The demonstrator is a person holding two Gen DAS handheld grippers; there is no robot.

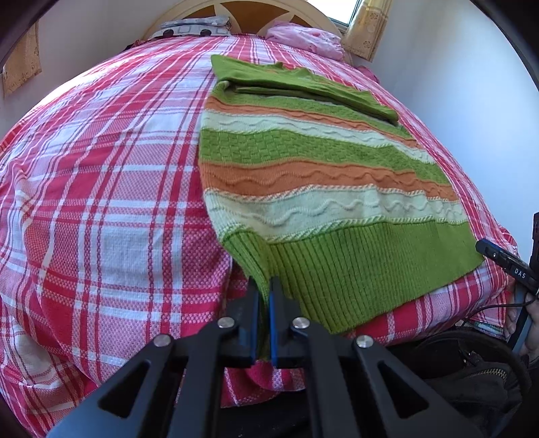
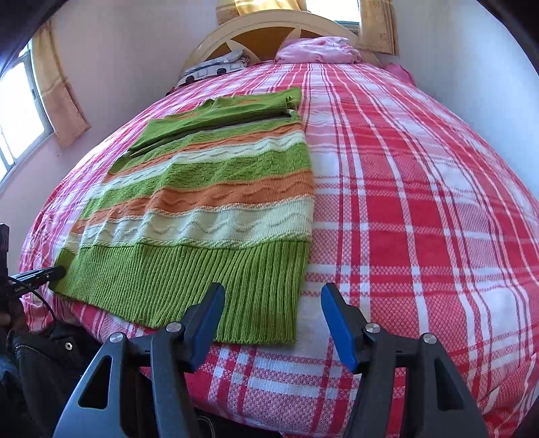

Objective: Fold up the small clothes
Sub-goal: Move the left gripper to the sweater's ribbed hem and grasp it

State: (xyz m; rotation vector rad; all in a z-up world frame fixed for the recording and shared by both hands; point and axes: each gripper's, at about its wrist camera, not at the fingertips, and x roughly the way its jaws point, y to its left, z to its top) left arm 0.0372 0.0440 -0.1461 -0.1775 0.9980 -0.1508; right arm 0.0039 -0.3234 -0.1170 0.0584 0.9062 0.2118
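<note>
Knitwear lay flat on the bed (image 2: 421, 209): a striped green, orange and cream sweater (image 2: 215, 215) spread over the red and white checked bedspread, its ribbed green hem (image 2: 188, 289) nearest you and its sleeves folded across the chest at the far end. Your left hand-held gripper (image 1: 264, 293) had its blue pads pressed together on the near left corner of that hem, a narrow strip of green rib pinched between them and lifted slightly off the spread. Your right hand-held gripper (image 2: 273, 300) stood with its fingers wide apart, low over the near right corner of the hem, holding nothing; whether its left pad (image 2: 205, 323) touched the knit could not be told. Beyond the sweater, a patterned pillow (image 2: 215, 69) and a pink pillow (image 2: 320, 50) rested against the headboard (image 2: 269, 28).
</note>
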